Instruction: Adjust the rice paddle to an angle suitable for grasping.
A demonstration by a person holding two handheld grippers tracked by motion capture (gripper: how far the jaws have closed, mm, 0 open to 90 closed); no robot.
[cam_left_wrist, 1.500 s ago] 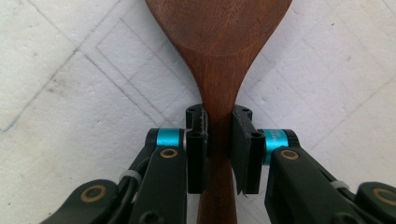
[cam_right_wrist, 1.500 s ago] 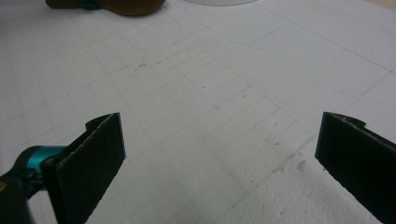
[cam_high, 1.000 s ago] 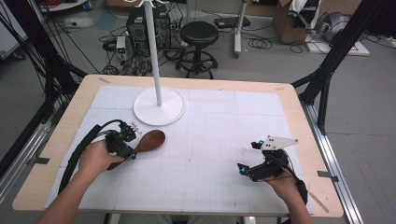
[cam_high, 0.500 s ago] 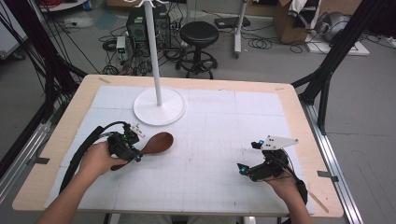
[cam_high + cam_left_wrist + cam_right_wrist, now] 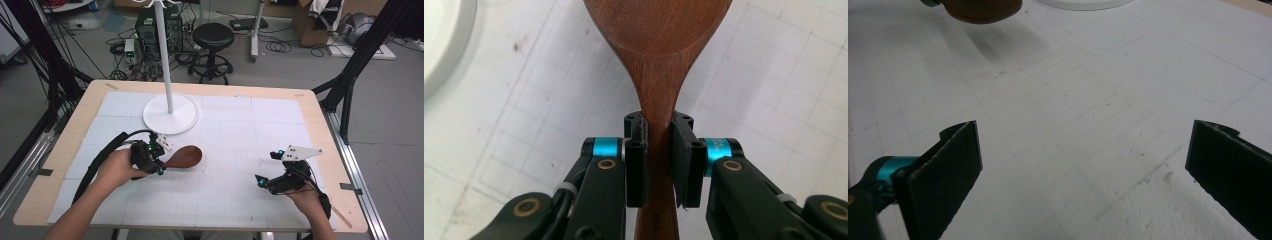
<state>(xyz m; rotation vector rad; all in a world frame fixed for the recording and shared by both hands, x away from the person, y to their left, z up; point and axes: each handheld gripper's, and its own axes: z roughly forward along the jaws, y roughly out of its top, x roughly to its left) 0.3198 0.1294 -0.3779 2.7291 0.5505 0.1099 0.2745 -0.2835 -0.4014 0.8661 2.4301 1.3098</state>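
Wooden spoon (image 5: 659, 60): dark reddish-brown wood, smooth, faint grain running lengthwise; broad oval bowl narrowing through a waisted neck into a slim flat handle.
Spoon, bowl: shallow hollow faces the camera in the left gripper view; rim slightly lighter than the hollow; top of the bowl is cut off by the frame edge.
Spoon, handle: runs down between the jaws and out of the bottom of the frame; small dark lettering low on it, too small to read.
Spoon, place: left half of the table, in front of the white stand base (image 5: 170, 114), near it but apart; bowl points toward the table's middle in the high view (image 5: 184, 156).
Spoon, height: bowl casts a separate shadow on the mat in the right gripper view (image 5: 979, 9), so it sits clear of the surface there.
Left gripper (image 5: 659, 150): clamped on the spoon's neck, one black pad flat on each side of the wood, just below where the bowl begins; seen in the person's left hand in the high view (image 5: 149, 156).
Right gripper (image 5: 1083, 150): jaws spread wide, bare mat between them; held low over the table's right half in the high view (image 5: 280, 177), well apart from the spoon.
Table (image 5: 65, 150): pale wood border around a white gridded mat (image 5: 240, 150); mat scuffed and pitted close to the right gripper.
Stand: round white base with a thin white pole (image 5: 165, 55) rising upright from its centre.
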